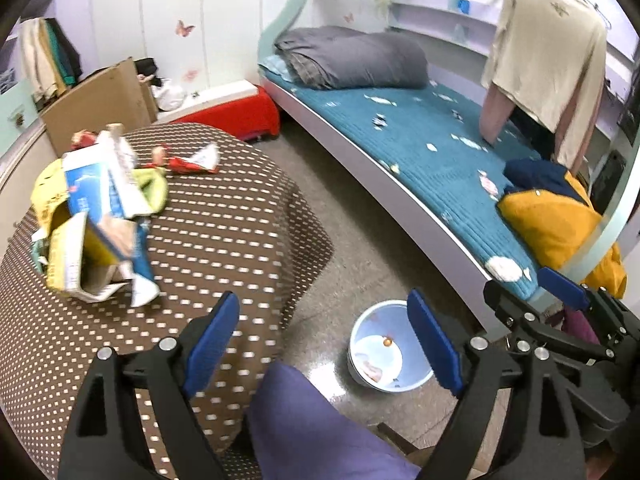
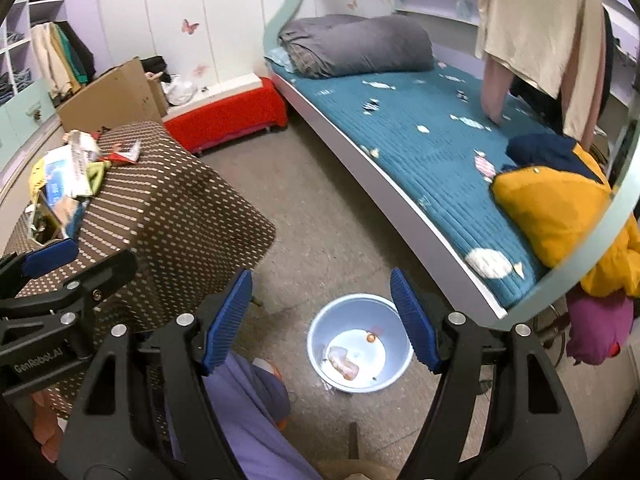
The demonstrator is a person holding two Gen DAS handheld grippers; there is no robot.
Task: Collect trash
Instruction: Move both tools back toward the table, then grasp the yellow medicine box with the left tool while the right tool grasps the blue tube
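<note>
Left gripper [image 1: 324,340], right gripper [image 2: 322,320]: jaws wide, empty. "GenRobot.AI" legible; trash [image 1: 100,216] print blurred.

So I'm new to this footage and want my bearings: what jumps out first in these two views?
The heap of crumpled wrappers and boxes on the brown dotted tablecloth at left draws the eye first. Next comes the pale blue bucket on the floor, below and between the two views, with a few scraps already inside. Both the left hand-held gripper and the right hand-held gripper are open and empty.
</note>
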